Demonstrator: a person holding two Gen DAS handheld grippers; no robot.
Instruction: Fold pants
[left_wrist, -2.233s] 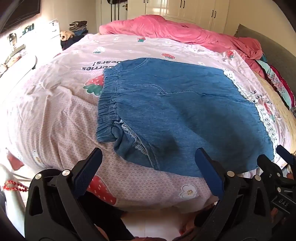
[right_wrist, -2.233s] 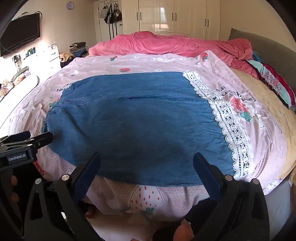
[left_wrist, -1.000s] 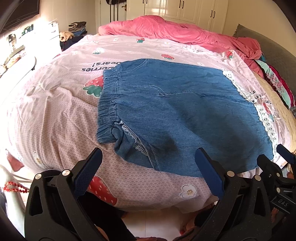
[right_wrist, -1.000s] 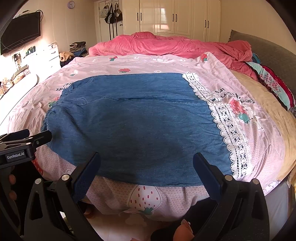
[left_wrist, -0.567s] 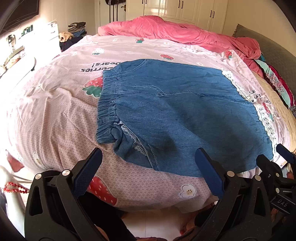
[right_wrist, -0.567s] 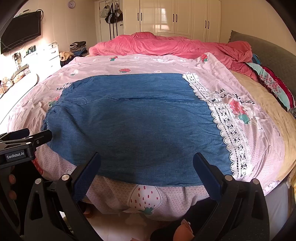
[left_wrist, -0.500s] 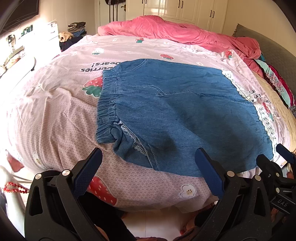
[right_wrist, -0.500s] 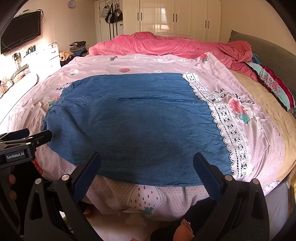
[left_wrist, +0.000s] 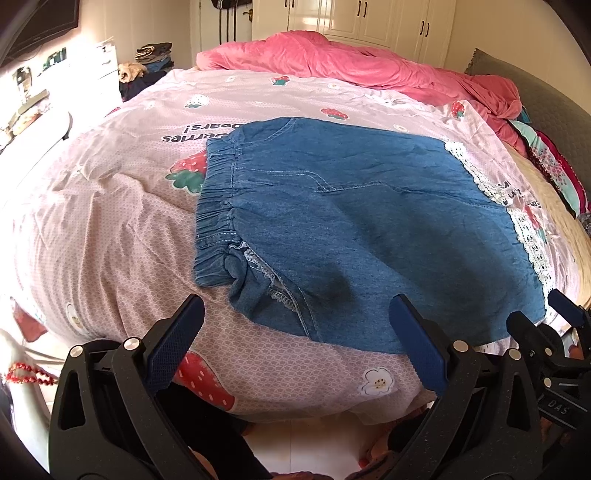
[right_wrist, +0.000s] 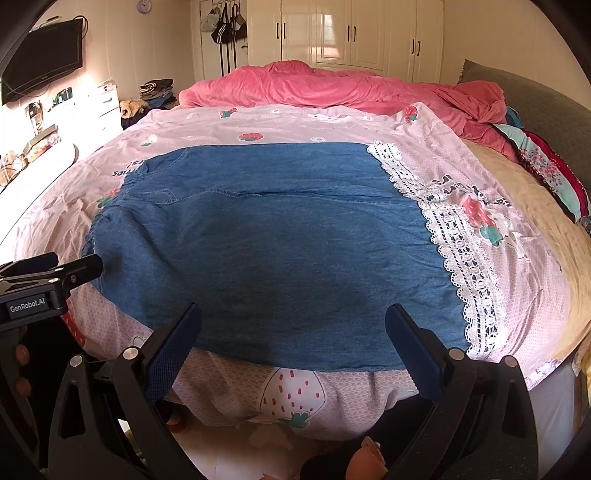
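Observation:
Blue denim pants (left_wrist: 351, 229) lie flat on the pink strawberry-print bed cover (left_wrist: 92, 229), elastic waistband to the left, legs reaching right to a white lace trim (left_wrist: 528, 229). They fill the middle of the right wrist view (right_wrist: 273, 251). My left gripper (left_wrist: 295, 332) is open and empty, held just off the near bed edge below the waistband corner. My right gripper (right_wrist: 291, 332) is open and empty, off the near bed edge below the leg hems. Each gripper shows at the edge of the other's view.
A rumpled pink duvet (right_wrist: 332, 88) lies at the far side of the bed. A grey headboard (right_wrist: 546, 107) and colourful bedding are at the right. White wardrobes (right_wrist: 351, 33), a wall TV (right_wrist: 40, 70) and a white dresser stand behind and left. Floor lies below the near bed edge.
Almost nothing: both grippers stay open and hover in place with a very slight drift. The pants have not moved.

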